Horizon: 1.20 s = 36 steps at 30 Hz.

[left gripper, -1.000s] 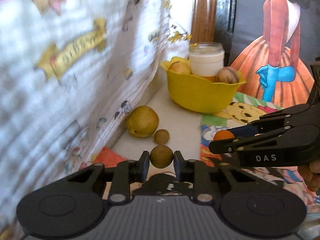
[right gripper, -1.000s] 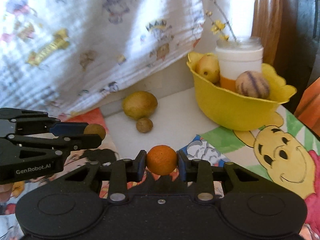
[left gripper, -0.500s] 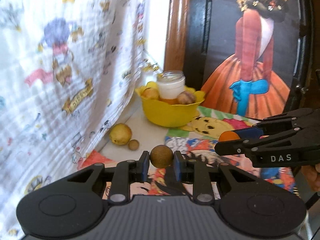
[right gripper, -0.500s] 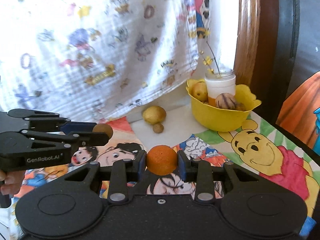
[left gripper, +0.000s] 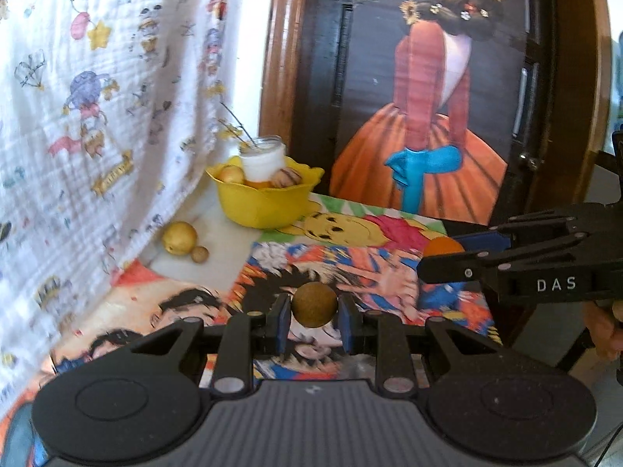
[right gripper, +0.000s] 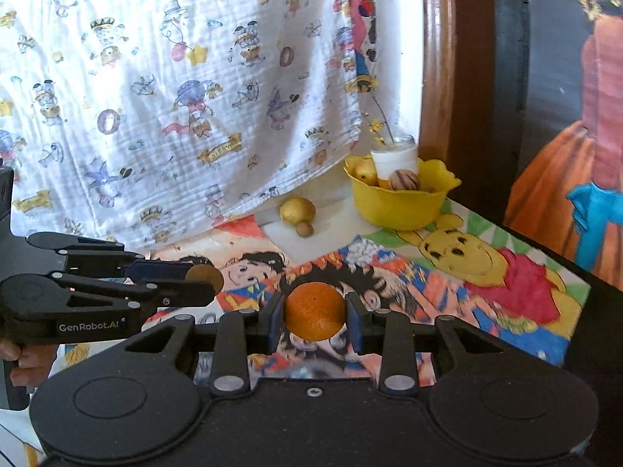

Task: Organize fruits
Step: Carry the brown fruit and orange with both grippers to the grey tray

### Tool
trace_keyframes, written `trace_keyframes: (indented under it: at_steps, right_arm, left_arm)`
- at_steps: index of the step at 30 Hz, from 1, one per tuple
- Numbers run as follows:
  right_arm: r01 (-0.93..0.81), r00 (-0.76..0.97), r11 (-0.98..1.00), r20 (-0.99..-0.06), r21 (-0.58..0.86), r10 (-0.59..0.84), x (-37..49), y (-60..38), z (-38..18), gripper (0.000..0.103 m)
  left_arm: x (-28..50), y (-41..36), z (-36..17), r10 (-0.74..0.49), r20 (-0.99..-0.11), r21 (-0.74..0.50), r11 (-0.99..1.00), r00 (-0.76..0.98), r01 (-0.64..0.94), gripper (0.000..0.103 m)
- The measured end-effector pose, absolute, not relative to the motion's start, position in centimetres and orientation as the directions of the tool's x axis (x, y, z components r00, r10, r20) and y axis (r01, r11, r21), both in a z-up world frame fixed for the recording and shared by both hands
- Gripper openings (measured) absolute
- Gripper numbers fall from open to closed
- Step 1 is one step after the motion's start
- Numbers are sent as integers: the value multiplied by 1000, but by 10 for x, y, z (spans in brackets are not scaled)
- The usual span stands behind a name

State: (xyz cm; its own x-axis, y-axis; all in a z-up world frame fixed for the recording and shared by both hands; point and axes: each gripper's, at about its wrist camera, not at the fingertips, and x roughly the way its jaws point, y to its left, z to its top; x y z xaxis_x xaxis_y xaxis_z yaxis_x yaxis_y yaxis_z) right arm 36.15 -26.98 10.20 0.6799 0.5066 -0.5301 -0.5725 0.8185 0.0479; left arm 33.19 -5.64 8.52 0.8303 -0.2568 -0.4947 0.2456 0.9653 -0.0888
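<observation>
My left gripper point(left gripper: 314, 313) is shut on a small round brown fruit point(left gripper: 314, 304), held above the cartoon-print table cover. My right gripper point(right gripper: 314, 317) is shut on an orange point(right gripper: 314, 311). Each gripper shows in the other's view, the left gripper point(right gripper: 202, 282) at left, the right gripper point(left gripper: 436, 258) at right. A yellow bowl point(left gripper: 268, 202) at the far back holds a yellow fruit point(left gripper: 232, 174), a striped fruit point(left gripper: 287, 178) and a white jar point(left gripper: 261, 157). A yellow-green fruit point(left gripper: 179, 237) and a small brown fruit point(left gripper: 199, 254) lie on the table left of the bowl.
A white cartoon-print cloth point(right gripper: 175, 89) hangs along the left side. A dark wooden panel with a painted woman in an orange dress point(left gripper: 424, 124) stands behind the table. The table's right edge point(right gripper: 572, 272) drops off beside the Winnie-the-Pooh print point(right gripper: 463, 253).
Both grippers have pulled back and up from the bowl and the loose fruits, each still holding its fruit. The bowl and table fruits now look smaller and farther.
</observation>
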Motion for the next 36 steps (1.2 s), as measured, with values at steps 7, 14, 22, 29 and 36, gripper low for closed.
trace_keyframes:
  at_steps: [7,14,22,29,36]
  right_arm:
    - [-547,691,835,-531,58,490,321,-294,85,35]
    - [-503,695,860,-553,84,460,297,-319,61,35]
    - [-476,700,876,-571,76,429,275,-333,36,35]
    - [-453,692,887,-589,95,417,267,-338,15,35]
    - [-445,679,890,-608,104,411,268,-339,0,35]
  left_arm:
    - [294,-77,76,-288,-508,-104,956,812,274,28]
    - [259,-98,66,-323,-521,-103,943,790,317,28]
    - [230,-122,47,-375,-561,-142,922,739,360,28]
    - [217,-139,27,-389,-604,-158,914,696,373,28]
    - [212,-149,11,-367,-651,-148,920,665,363,28]
